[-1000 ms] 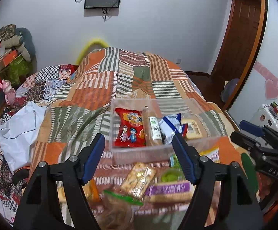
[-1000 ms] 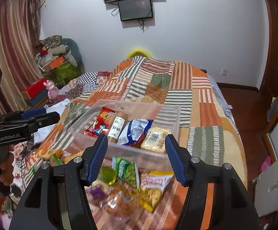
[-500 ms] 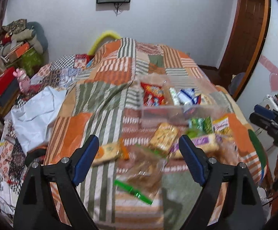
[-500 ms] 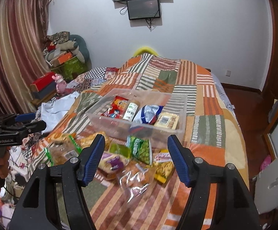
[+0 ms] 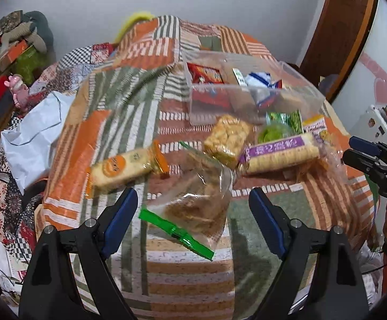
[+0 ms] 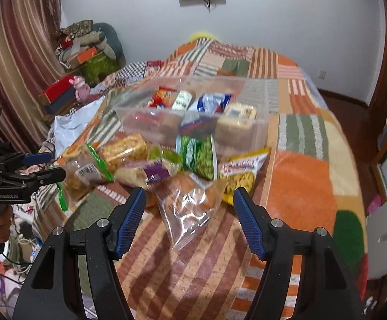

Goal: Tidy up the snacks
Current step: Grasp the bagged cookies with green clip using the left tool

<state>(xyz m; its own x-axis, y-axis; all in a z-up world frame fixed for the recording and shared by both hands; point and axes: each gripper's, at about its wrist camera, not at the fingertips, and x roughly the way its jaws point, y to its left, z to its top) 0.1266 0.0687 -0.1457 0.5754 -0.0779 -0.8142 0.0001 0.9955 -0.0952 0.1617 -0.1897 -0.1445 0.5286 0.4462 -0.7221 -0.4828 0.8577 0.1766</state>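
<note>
Snacks lie in a heap on our striped patchwork bedspread (image 5: 129,112), just in front of our two tools. Our left gripper (image 5: 193,216) with blue pads hangs over a clear plastic bag of brown cookies with a green zip strip (image 5: 193,202). The bag sits in the gap between the fingers, but the pads do not touch it. The jaws are spread wide and hold nothing.

Our right gripper (image 6: 189,213) hangs over another clear crinkly bag of golden-brown snacks (image 6: 190,200). Its jaws are partly spread and hold nothing too. The bag lies between them, not pinched.

Farther off lies a long cracker pack with an orange circle (image 5: 124,166), a square pack of yellow crackers (image 5: 226,140), a long cracker pack with a purple label (image 5: 278,152), a green pea bag (image 6: 200,157) and a yellow bag with red writing (image 6: 240,170). The words on these are too blurry for us to read.

Behind the heap stands a clear plastic box (image 5: 246,98). Inside it we see a red snack bag (image 5: 206,74), a blue and white bag (image 6: 210,104) and a pale yellow pack (image 6: 240,112).

From the right camera we see the side of the left tool, and it says "GenRobot.AI". From the left camera the side of the right tool shows the letters "DAS".
</note>
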